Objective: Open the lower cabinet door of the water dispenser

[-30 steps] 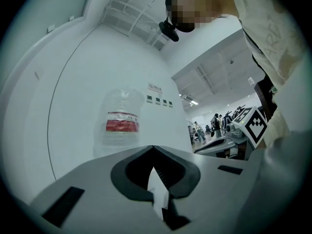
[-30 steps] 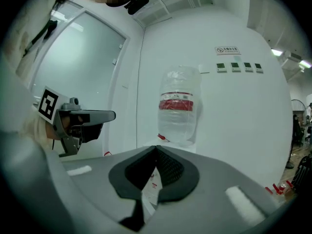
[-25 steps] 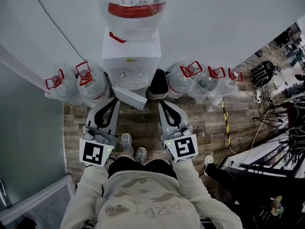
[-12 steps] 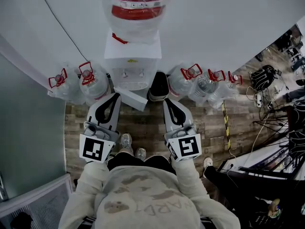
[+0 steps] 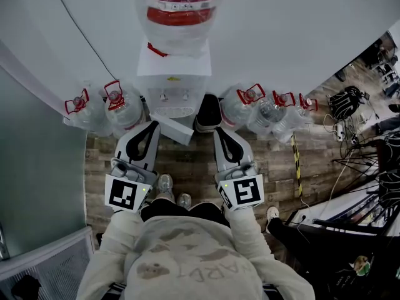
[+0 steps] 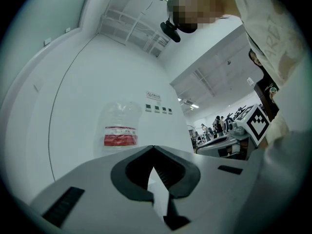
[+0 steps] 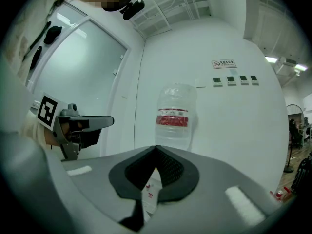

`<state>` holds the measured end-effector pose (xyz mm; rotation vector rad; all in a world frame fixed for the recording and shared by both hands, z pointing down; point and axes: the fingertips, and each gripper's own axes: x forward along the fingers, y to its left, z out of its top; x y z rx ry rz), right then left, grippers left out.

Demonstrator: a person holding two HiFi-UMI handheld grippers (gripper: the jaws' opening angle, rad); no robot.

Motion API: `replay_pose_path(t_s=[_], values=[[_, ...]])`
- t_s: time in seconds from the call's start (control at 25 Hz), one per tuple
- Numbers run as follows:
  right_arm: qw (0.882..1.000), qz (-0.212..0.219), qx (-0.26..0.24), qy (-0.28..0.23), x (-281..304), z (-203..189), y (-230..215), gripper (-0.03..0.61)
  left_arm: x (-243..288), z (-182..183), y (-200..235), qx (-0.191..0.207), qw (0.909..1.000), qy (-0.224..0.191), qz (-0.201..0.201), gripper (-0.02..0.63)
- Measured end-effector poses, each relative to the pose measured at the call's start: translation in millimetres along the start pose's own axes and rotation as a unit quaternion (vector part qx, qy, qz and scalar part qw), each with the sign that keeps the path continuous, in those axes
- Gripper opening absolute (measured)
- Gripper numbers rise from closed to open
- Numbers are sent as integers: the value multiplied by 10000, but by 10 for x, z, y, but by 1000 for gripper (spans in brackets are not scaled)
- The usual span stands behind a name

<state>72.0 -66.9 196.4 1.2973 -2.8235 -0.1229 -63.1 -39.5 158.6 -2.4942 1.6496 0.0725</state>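
The lower cabinet door (image 5: 174, 129) shows in the head view as a white panel angled out from the foot of the water dispenser (image 5: 173, 83), over the wood-plank floor (image 5: 275, 161), so it stands open rather than flush with the front. The dispenser stands against a white wall with an upturned water bottle (image 5: 178, 8), banded in red, on top.

The left hand-held gripper (image 5: 152, 124) has its tip just beside the door's left end; whether it touches cannot be told. Its own view shows the jaws closed tip to tip with nothing between them, pointing at the bottle (image 6: 119, 130). The right hand-held gripper (image 5: 218, 131) lies to the right of the door, apart from it. Its jaws are likewise pressed together and empty, and it faces the bottle (image 7: 173, 115) and the dispenser below it.

A dark container with a pale rim (image 5: 208, 112) sits against the dispenser's right side. Full water jugs with red handles stand on the floor along the wall, two on the left (image 5: 119, 110) and three on the right (image 5: 272, 110). The person's shoes (image 5: 166, 184) show between the two grippers. Wall switches (image 7: 233, 80) sit in a row right of the bottle.
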Motion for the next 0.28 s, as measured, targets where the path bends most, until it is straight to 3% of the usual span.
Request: replay_pose_path(t_s=[0.28], values=[[10000, 5, -10, -67, -36, 18, 85, 9, -95, 1, -4, -11, 10000, -43, 16, 3]])
